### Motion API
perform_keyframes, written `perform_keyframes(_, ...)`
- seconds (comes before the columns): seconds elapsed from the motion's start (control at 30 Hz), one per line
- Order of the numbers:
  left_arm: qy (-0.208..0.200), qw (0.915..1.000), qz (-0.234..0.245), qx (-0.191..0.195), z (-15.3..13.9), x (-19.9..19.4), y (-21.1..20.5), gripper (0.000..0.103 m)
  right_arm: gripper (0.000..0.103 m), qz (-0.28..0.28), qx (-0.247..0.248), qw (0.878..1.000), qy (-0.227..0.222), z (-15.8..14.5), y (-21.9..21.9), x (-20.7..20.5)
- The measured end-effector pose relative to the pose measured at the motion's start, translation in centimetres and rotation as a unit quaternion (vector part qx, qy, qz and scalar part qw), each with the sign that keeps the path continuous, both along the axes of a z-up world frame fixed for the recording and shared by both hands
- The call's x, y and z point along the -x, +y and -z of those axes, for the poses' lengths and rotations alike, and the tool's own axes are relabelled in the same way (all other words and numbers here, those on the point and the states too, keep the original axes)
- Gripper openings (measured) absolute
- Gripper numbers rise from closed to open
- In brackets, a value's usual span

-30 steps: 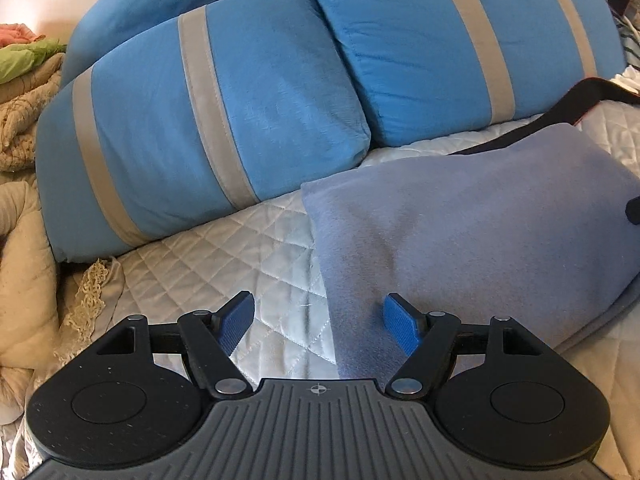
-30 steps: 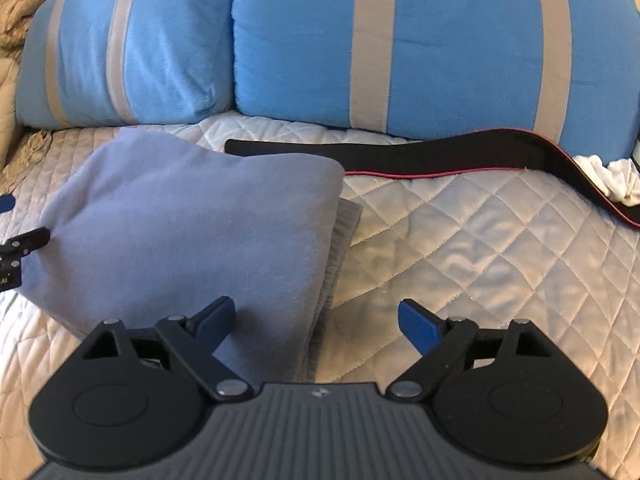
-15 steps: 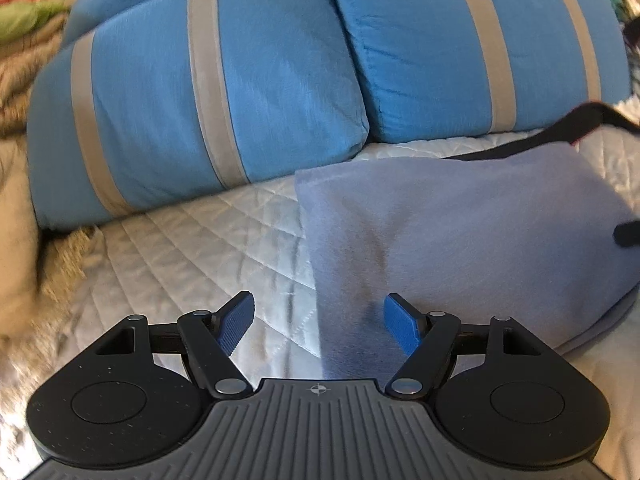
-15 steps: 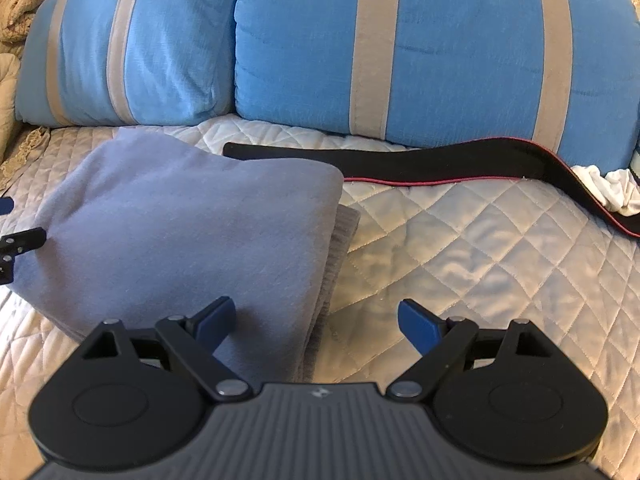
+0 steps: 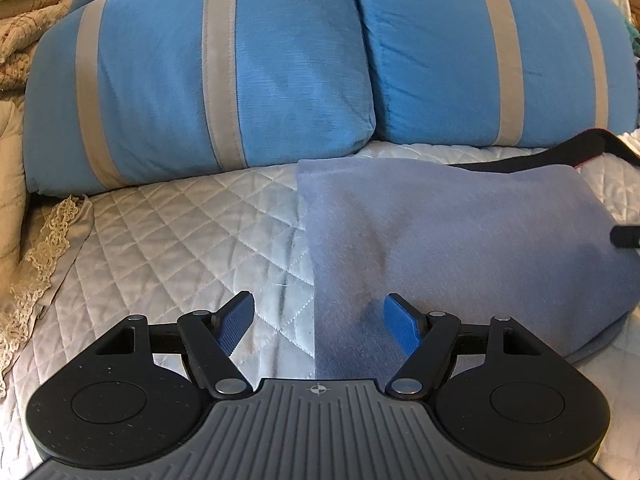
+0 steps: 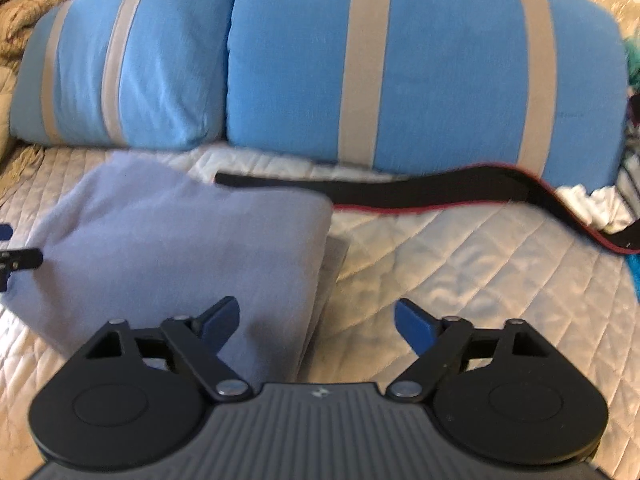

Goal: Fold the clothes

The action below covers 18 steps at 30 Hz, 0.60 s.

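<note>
Left wrist view: the left tool (image 5: 319,322) hangs over a bed's quilted white cover (image 5: 168,248), its blue-padded fingers (image 5: 236,322) spread apart and pinching nothing. The left edge of a folded lavender garment (image 5: 460,248) runs between them, one finger above the quilt and the other above the cloth; whether either touches is hard to tell. The garment lies flat on the bed in the right half of the view. Two blue pillows with beige stripes (image 5: 224,88) stand side by side behind it, and a black strap (image 5: 552,158) shows beyond its far edge. Lace-trimmed beige bedding (image 5: 36,264) bunches at the left.

Right wrist view, somewhat blurred: the right tool (image 6: 317,322) sits over the garment's (image 6: 180,248) right folded edge, jaws wide but closing, with that edge between them and the pads not yet pressing it. A tip of the left tool (image 6: 20,259) shows at the garment's left side. The black strap (image 6: 400,190), edged in red, stretches across the cover (image 6: 460,272) in front of the pillows (image 6: 440,76), its near end just behind the garment.
</note>
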<state>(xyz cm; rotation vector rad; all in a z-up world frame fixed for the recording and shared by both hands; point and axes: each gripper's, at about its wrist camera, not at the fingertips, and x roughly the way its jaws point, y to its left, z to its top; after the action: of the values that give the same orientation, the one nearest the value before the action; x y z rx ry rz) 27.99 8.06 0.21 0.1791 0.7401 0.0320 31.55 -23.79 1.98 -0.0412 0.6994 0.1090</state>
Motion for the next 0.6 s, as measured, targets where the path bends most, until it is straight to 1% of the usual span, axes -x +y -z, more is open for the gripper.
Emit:
perform_keyframes(0.03, -0.001, 1.0000, -0.002, 0.001, 0.0, -0.1, 0.0, 0.070, 0.076, 0.002, -0.002, 1.000, -0.010, -0.2, -0.1, 0.1)
perform_keyframes(0.1, -0.005, 1.0000, -0.005, 0.000, 0.0, -0.4, 0.0, 0.070, 0.050, 0.008, -0.010, 0.999, -0.030, -0.5, -0.2, 0.1)
perform_keyframes(0.13, -0.009, 0.9999, -0.007, -0.003, 0.0, -0.5, 0.0, 0.070, 0.043, 0.012, -0.016, 0.999, -0.037, -0.6, -0.4, 0.1)
perform_keyframes(0.17, -0.016, 0.9998, -0.009, -0.006, 0.0, -0.7, -0.1, 0.070, 0.028, 0.014, -0.023, 0.999, -0.043, -0.6, -0.5, -0.1)
perform_keyframes(0.2, -0.026, 0.9995, -0.011, -0.010, -0.1, -0.8, -0.2, 0.070, 0.018, 0.016, -0.030, 0.998, -0.049, -0.7, -0.7, -0.2)
perform_keyframes(0.23, -0.036, 0.9992, -0.012, -0.014, -0.3, -1.0, -0.4, 0.070, 0.013, 0.017, -0.033, 0.998, -0.055, -0.7, -0.8, -0.4)
perform_keyframes(0.27, -0.048, 0.9986, -0.012, -0.017, -0.4, -1.2, -0.4, 0.070, 0.006, 0.016, -0.032, 0.997, -0.065, -0.7, -0.8, -0.7)
perform_keyframes(0.3, -0.061, 0.9979, -0.011, -0.017, -0.6, -1.5, -0.5, 0.070, 0.003, 0.013, -0.026, 0.997, -0.075, -0.7, -0.6, -0.9)
perform_keyframes(0.37, -0.080, 0.9968, -0.004, -0.007, -1.0, -2.2, -0.5, 0.070, 0.003, 0.006, -0.016, 0.995, -0.094, -0.7, -0.4, -1.4)
perform_keyframes(0.47, -0.079, 0.9963, 0.004, 0.033, -1.3, -4.3, -0.1, 0.070, 0.003, -0.011, -0.021, 0.994, -0.107, -0.7, 0.2, -2.0)
perform_keyframes(0.6, -0.078, 0.9952, 0.010, 0.057, -0.9, -7.0, 0.2, 0.068, 0.003, -0.037, -0.009, 0.993, -0.109, -0.4, 1.5, -3.2)
